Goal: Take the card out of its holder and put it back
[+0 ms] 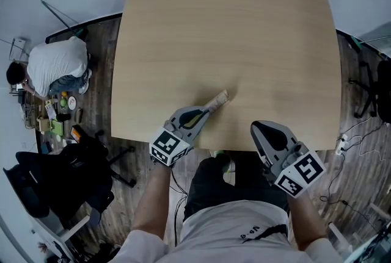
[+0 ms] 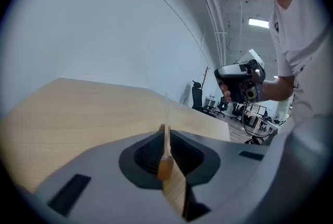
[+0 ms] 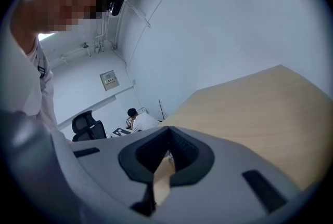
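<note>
Pale wood tabletop [image 1: 232,24] spreads out in front of the person, who stands at its near edge with 1 gripper in each hand. The left gripper [image 1: 206,111] sits over that near edge, its 2 jaws pressed together on the card holder [image 1: 219,99], which pokes out past the tips at a slant toward the table's middle. In the left gripper view the holder shows edge-on, a thin clear sheet pinched upright between the jaws. I can't tell whether the card is inside it. The right gripper [image 1: 259,129] hangs just off the near edge, well apart from the holder, jaws closed with nothing between them. Off to the left, another person [image 1: 56,64] in a white top sits low beside some clutter on the floor.
</note>
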The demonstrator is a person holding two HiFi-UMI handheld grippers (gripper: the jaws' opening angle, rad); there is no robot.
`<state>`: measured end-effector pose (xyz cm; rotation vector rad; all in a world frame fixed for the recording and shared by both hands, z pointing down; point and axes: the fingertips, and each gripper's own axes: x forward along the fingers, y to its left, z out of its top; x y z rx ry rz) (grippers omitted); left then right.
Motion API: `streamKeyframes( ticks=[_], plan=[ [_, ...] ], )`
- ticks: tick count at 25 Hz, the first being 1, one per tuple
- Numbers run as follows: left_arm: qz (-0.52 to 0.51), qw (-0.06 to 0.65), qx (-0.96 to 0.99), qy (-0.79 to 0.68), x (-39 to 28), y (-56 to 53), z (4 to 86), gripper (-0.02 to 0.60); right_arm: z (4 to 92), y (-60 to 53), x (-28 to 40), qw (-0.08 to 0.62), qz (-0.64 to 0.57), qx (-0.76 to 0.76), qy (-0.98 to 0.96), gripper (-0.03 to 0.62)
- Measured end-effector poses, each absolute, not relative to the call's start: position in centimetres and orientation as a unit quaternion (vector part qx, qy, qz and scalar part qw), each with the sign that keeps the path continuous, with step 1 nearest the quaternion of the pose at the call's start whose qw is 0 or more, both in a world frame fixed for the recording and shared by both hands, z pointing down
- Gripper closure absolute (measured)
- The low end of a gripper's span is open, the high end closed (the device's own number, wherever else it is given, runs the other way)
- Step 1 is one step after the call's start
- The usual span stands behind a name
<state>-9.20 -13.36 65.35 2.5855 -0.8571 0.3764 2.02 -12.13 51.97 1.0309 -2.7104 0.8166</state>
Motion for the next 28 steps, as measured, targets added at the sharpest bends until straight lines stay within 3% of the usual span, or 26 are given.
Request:
streamKeyframes(
  ticks=[5,13,28],
  plan=[
    [0.121,0.204,0.918,-0.319,-9.9,-13.4,64.5,0.52,52.0,-11.8,1.7,0.065,0.273,0.336,-0.899,0.582],
    [0.087,0.194,0.909,-0.357,-11.0,-13.0,58.1,0.522,50.1,-11.4,0.7,0.066,0.265,0.329,-0.904,0.582],
    [-0.007,0.187,0.906,-0.379,-6.9,-9.6,42.1,0.553,42.3,-10.4,-2.2,0.059,0.202,0.297,-0.931,0.582]
  ],
)
